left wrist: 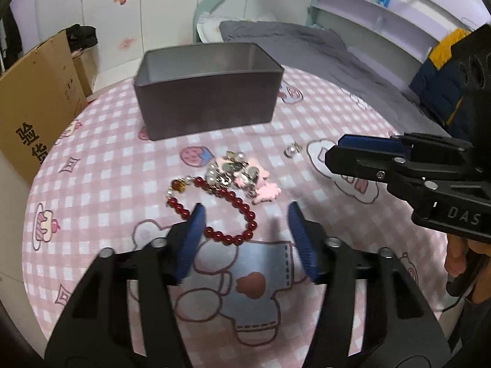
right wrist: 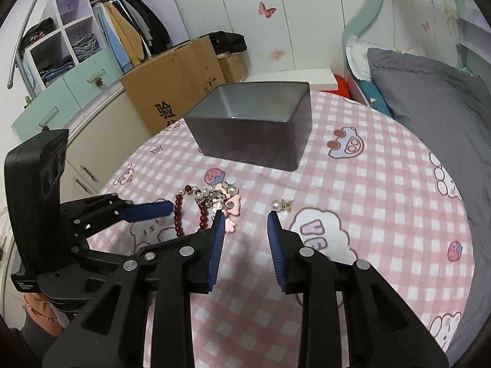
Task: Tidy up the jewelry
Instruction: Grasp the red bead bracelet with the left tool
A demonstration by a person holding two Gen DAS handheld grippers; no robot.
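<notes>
A red bead bracelet [left wrist: 228,211] lies on the pink checked cloth [left wrist: 107,159], next to a pile of pearl and pink charm pieces [left wrist: 242,173]. A small pearl earring [left wrist: 292,150] lies apart to the right. A grey open box [left wrist: 211,92] stands behind them. My left gripper [left wrist: 245,211] is open, just above the bracelet's near side. My right gripper [right wrist: 244,216] is open, between the pile [right wrist: 219,197] and the earring [right wrist: 281,205]. The bracelet [right wrist: 179,214], the box [right wrist: 257,122] and the left gripper [right wrist: 147,210] also show in the right wrist view.
A cardboard box [right wrist: 172,89] stands at the bed's left edge. A grey duvet [right wrist: 429,107] lies at the right. A wardrobe with clothes [right wrist: 92,40] stands behind on the left. The right gripper [left wrist: 346,153] reaches in from the right in the left wrist view.
</notes>
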